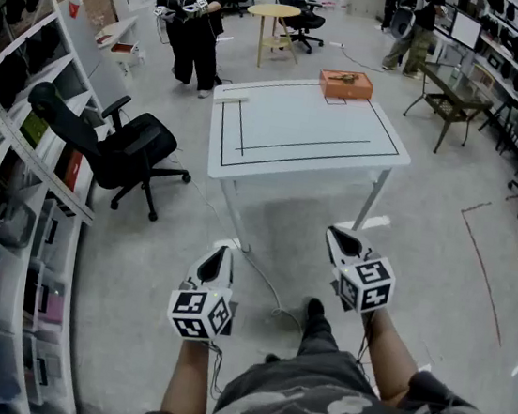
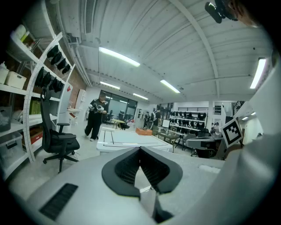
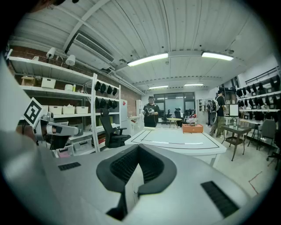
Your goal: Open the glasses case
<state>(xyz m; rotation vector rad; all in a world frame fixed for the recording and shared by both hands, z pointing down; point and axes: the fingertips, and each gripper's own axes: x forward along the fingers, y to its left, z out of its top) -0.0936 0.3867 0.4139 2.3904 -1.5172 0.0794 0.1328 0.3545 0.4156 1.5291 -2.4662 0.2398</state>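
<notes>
An orange glasses case (image 1: 345, 85) lies shut at the far edge of a white table (image 1: 298, 126) marked with black lines. It shows small and far off in the left gripper view as the case (image 2: 143, 131), and in the right gripper view as the case (image 3: 192, 128). My left gripper (image 1: 217, 257) and right gripper (image 1: 336, 235) hang over the floor, well short of the table's near edge. Both point toward the table. The left gripper (image 2: 140, 150) has its jaws together on nothing, and so does the right gripper (image 3: 138, 148).
A black office chair (image 1: 120, 145) stands left of the table, beside white shelving (image 1: 2, 215) along the left wall. A person (image 1: 193, 27) in black stands beyond the table's far left corner. A cable (image 1: 264, 278) runs across the floor between me and the table. More tables and chairs stand at the right.
</notes>
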